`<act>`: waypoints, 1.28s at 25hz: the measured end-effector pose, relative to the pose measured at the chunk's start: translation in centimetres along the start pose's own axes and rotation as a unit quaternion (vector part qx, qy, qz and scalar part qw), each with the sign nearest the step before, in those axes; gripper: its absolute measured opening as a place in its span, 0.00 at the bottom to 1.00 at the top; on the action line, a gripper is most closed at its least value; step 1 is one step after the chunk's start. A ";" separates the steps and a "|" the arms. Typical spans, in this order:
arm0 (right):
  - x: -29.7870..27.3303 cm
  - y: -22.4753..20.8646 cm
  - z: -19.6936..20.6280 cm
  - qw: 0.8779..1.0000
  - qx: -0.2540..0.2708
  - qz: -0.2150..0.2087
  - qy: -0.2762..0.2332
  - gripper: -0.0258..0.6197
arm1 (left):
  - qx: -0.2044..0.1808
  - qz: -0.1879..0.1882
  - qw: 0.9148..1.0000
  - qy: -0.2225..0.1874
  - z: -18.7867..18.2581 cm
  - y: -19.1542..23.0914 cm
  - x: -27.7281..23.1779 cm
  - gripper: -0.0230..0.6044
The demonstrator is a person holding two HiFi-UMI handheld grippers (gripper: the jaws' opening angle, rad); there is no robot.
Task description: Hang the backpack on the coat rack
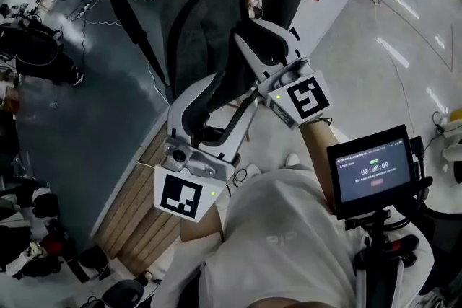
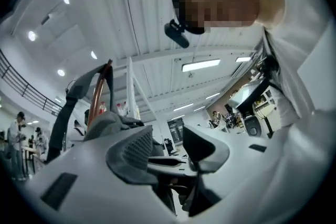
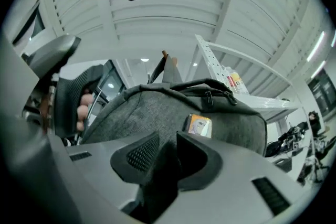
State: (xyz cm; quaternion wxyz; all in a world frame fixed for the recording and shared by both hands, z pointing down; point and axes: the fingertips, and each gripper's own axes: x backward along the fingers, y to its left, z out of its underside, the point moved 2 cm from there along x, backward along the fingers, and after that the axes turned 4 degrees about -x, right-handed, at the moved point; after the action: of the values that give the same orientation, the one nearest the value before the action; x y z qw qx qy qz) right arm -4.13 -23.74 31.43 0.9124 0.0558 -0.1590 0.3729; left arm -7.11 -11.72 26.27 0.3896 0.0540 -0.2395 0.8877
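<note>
The grey backpack (image 1: 216, 3) is held up in the air, off the floor, by both grippers, and a small orange card (image 3: 198, 125) is seen on its front. The jaws of the left gripper (image 2: 168, 148) are set a little way apart and are pressed on a black strap (image 1: 208, 106) of the backpack, while the jaws of the right gripper (image 3: 167, 150) are nearly together and are pinched on dark cloth at the backpack's lower edge. In the left gripper view, a brown pole (image 2: 98, 93) is seen just beside a grey strap (image 2: 67, 107).
</note>
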 end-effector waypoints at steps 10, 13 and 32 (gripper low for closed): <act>4.3 -3.0 0.1 0.998 0.035 0.045 -0.005 0.20 | 0.173 -0.036 0.982 0.063 10.4 1.8 -3.6 0.33; 5.2 -4.0 -0.4 0.997 0.042 0.057 -0.006 0.20 | 0.147 -0.018 0.985 0.089 12.2 0.6 -4.8 0.33; 8.2 -5.7 -3.1 0.997 0.041 0.071 0.007 0.20 | 0.184 0.021 0.980 0.074 11.5 -1.7 -6.8 0.33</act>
State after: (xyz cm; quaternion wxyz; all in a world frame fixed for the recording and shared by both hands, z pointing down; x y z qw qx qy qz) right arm 6.16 -21.65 31.31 0.8818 0.0792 -0.1406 0.4432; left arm -2.26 -20.64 35.14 0.3709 0.0536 -0.0435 0.9261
